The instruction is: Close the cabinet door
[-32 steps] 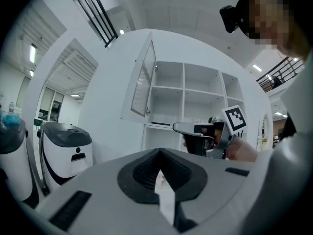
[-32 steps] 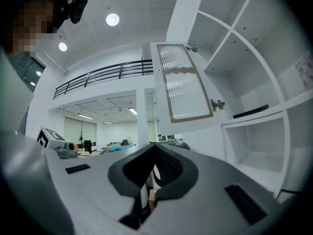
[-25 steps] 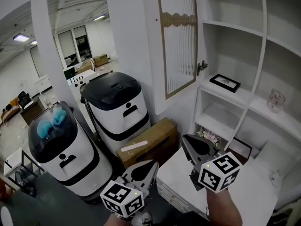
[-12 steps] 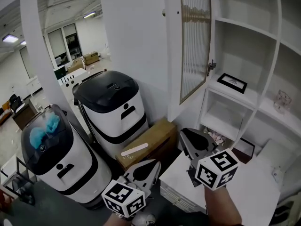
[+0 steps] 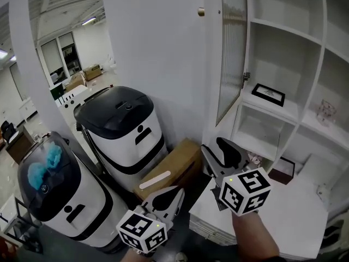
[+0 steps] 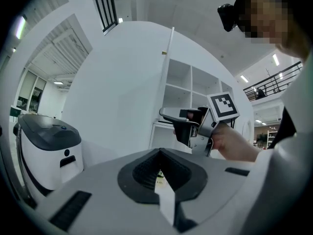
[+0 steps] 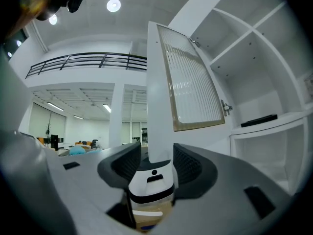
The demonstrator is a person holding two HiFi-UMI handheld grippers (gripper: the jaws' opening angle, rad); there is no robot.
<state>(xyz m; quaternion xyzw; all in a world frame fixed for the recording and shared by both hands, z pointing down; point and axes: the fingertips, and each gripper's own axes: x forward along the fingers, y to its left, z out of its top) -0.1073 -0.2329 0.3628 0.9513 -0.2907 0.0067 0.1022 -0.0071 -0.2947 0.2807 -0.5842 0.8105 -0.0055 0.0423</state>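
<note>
The cabinet door [image 5: 232, 42], white-framed with a ribbed glass panel, stands open in front of the white shelves [image 5: 283, 34]. A small knob [image 5: 201, 11] sits near its upper outer edge. My right gripper [image 5: 214, 146] is level just below and in front of the door's lower corner. Its jaws are opening, with nothing between the pads. In the right gripper view the door [image 7: 190, 82] rises straight ahead of the right gripper [image 7: 155, 153], its white edge in line with the gap. My left gripper [image 5: 175, 191] hangs lower left, shut and empty. The left gripper [image 6: 159, 153] faces the door's edge [image 6: 168, 48].
Two white machines with dark tops [image 5: 122, 124] [image 5: 49, 195] and a cardboard box [image 5: 169, 168] stand on the floor left of the cabinet. A framed picture [image 5: 268, 94] and a glass object [image 5: 327, 109] sit on shelves. A white counter [image 5: 294, 212] lies below right.
The right gripper's jaws have spread apart. Both grippers have moved left, closer to the door's outer edge. The door now looks more edge-on in the head view.
</note>
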